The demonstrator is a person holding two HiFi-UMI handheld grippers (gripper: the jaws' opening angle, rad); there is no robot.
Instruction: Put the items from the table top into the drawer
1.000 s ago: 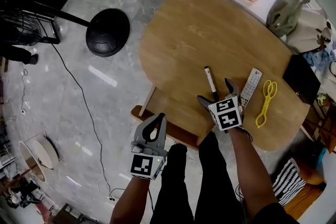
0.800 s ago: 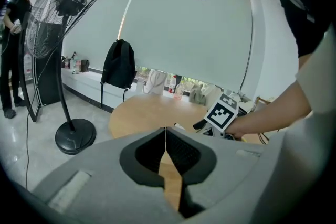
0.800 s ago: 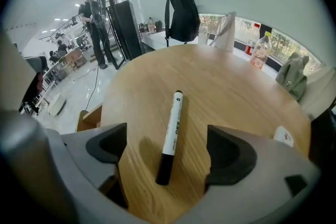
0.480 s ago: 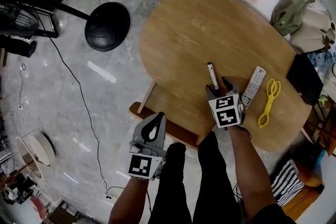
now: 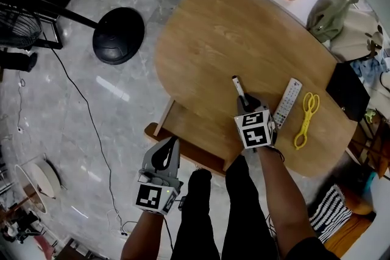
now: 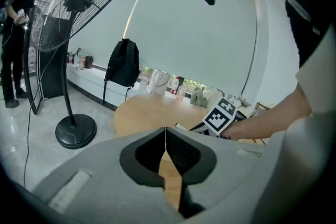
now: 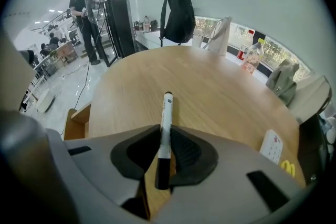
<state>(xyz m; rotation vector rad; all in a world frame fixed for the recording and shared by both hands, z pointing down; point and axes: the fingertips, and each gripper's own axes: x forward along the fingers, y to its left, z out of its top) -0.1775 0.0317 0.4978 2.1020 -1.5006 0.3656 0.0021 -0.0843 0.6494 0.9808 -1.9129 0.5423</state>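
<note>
While the left gripper (image 5: 169, 144) hangs near the open drawer's (image 5: 186, 128) front with jaws pressed together, the right gripper (image 5: 247, 101), whose jaws have just been closing, pinches the marker (image 5: 237, 87) at the table's (image 5: 219, 33) near side; a remote (image 5: 287, 102) and yellow scissors (image 5: 303, 119) lie just beyond.

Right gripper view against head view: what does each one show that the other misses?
Only the right gripper view: the right gripper's pads pressed on the marker, the jaws having just closed on it. Only the head view: the left gripper, held off the table, and the person's legs. Both: the marker, the wooden table and the remote.
</note>
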